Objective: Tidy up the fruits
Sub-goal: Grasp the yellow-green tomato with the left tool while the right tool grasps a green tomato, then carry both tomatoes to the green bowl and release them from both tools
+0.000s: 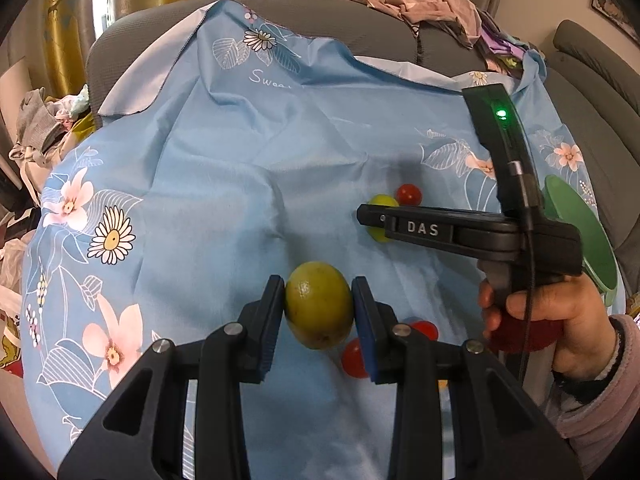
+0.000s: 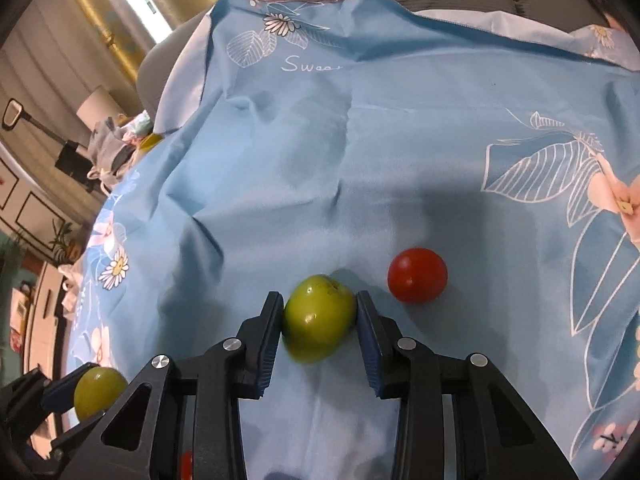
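Note:
My left gripper (image 1: 319,306) is shut on a yellow-green fruit (image 1: 319,304), its pads touching both sides; this fruit also shows at the lower left of the right wrist view (image 2: 99,396). My right gripper (image 2: 319,316) is shut on a second green fruit (image 2: 319,318), which rests on the blue floral cloth (image 2: 360,152). In the left wrist view the right gripper's body (image 1: 460,230) covers most of that fruit (image 1: 382,201). A red tomato (image 2: 417,275) lies just right of the right gripper. Two more red tomatoes (image 1: 354,358) lie under the left gripper's right finger.
A green plate (image 1: 584,232) sits at the cloth's right edge behind the right hand. The cloth covers a grey sofa (image 1: 320,12) with piled clothes (image 1: 432,4) on its back. More clothes (image 1: 40,128) lie at the left.

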`<state>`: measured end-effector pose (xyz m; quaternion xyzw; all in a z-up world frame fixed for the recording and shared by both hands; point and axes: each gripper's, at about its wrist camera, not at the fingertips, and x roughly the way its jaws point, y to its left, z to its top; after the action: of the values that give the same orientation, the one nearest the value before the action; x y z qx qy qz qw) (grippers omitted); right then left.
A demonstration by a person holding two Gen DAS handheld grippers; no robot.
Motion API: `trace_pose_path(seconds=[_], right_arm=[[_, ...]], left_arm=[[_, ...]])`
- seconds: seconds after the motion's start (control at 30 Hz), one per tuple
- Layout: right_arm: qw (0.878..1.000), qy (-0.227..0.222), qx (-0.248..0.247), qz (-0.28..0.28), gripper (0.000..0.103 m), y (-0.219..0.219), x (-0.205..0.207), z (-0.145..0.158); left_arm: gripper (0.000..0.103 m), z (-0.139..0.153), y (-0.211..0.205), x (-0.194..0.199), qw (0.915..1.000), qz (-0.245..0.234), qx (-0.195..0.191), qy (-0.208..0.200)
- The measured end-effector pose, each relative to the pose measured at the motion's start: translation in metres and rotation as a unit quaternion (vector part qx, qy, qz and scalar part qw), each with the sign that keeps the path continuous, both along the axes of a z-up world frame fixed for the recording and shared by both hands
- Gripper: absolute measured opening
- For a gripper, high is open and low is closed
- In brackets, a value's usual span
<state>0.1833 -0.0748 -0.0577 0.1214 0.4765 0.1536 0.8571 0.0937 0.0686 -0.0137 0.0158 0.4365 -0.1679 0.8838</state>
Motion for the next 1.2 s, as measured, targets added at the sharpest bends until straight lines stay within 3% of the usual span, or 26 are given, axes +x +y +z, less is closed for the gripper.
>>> trace_pose_path(seconds=[0.57,1.2], right_arm=[[0.996,-0.078,0.041,0.021,0.038,-0.05,-0.092,0.067],[0.988,-0.14,0.04,-0.058,0.038,-0.143,-0.174,0.101]], left_arm=[[0.034,0.029,-0.041,-0.036,0.9992,-0.032,0.012,-0.021],[0.034,0.061,-0.13,-0.07,0.9909,-0.118,0.03,-0.056]])
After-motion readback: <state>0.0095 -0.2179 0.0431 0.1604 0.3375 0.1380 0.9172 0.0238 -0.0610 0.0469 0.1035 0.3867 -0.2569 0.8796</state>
